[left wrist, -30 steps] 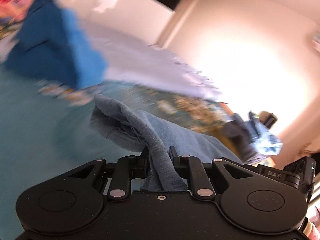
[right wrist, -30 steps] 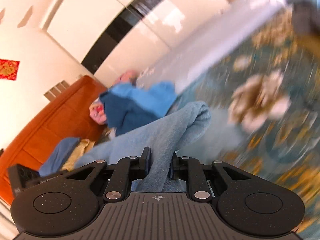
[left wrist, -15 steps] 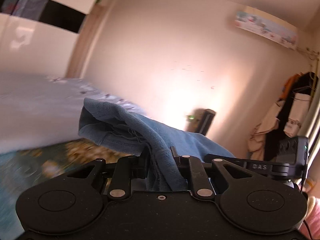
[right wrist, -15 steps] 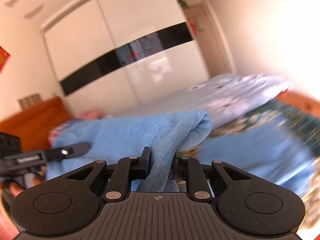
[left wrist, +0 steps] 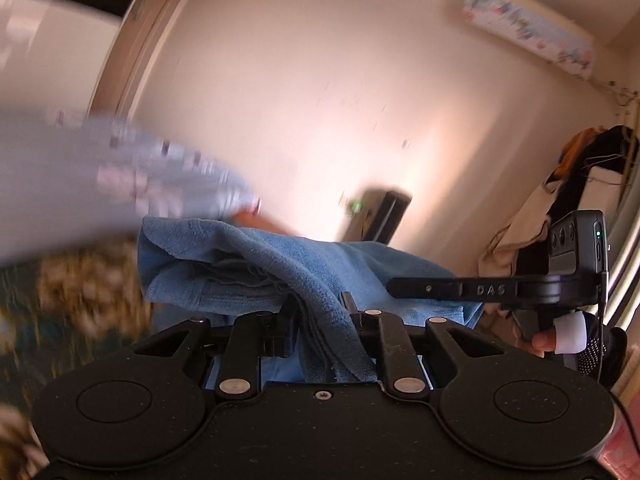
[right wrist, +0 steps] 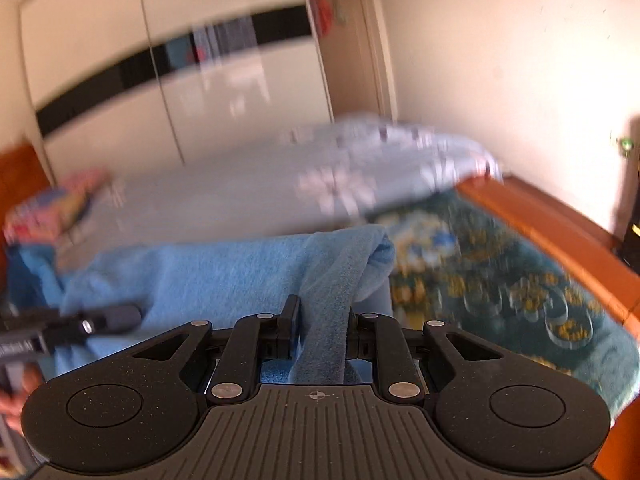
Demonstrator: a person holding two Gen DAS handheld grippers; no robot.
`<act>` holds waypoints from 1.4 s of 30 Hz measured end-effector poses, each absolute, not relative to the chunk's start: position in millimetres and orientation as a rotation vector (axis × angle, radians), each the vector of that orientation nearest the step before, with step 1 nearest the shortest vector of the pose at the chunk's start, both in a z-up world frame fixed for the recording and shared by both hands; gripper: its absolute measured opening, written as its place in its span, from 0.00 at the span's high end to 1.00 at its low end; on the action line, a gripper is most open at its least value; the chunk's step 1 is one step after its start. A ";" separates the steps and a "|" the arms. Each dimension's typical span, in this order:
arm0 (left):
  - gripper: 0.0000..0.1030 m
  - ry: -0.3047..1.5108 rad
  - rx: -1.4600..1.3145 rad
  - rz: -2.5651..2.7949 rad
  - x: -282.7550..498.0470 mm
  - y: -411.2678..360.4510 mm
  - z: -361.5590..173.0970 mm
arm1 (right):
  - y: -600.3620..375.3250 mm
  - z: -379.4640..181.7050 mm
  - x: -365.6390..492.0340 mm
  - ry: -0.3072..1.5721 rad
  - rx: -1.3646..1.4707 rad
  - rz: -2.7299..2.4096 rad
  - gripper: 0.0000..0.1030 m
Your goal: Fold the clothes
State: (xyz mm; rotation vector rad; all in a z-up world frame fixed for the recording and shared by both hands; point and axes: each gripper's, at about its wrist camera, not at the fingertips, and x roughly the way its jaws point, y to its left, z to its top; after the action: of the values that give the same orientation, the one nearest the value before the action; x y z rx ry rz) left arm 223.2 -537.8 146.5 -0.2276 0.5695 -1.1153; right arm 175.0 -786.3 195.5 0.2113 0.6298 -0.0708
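Observation:
A light blue fleece garment (left wrist: 248,264) is held up in the air between both grippers. My left gripper (left wrist: 320,312) is shut on one bunched edge of it; the cloth drapes over the fingers. My right gripper (right wrist: 322,316) is shut on the other edge of the same garment (right wrist: 208,276), which stretches left toward the other gripper's black body (right wrist: 80,324). In the left wrist view the right gripper's black body (left wrist: 500,290) shows at the right, with a hand below it.
The bed has a teal floral cover (right wrist: 500,292) and a pale grey quilt (right wrist: 280,184). An orange wooden bed frame (right wrist: 560,232) runs along the right. A white wardrobe (right wrist: 180,92) stands behind. Clothes hang at the right (left wrist: 568,200). Other clothes lie at the far left (right wrist: 44,208).
Both grippers have lifted the blue garment off the bed and tilted up, so the views swung from the bed cover to the walls and wardrobe. The cloth is now spread between them.

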 end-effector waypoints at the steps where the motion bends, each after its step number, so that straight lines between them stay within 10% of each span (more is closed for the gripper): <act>1: 0.83 0.591 -0.230 -1.111 227.6 -539.4 138.4 | -784.8 183.0 178.3 0.661 0.203 -0.073 0.85; 10: 0.78 0.625 -0.221 -1.102 235.8 -537.6 137.3 | -786.9 174.9 168.0 0.639 0.276 -0.105 0.82; 25: 0.14 0.574 -0.164 -0.855 185.9 -339.5 174.4 | -676.8 245.3 89.8 0.519 0.208 -0.248 0.33; 35: 0.04 0.558 -0.101 -0.645 117.5 -175.0 151.0 | -511.0 248.8 61.7 0.467 0.203 -0.008 0.00; 42: 0.02 0.559 -0.160 -0.460 80.6 -68.6 133.9 | -403.3 236.8 59.2 0.451 0.150 0.102 0.00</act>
State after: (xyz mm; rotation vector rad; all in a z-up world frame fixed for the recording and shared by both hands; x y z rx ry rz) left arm 80.6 -68.6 133.9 -0.1596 0.5590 -0.4597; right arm 59.2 -403.3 236.8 0.1502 0.4505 0.1023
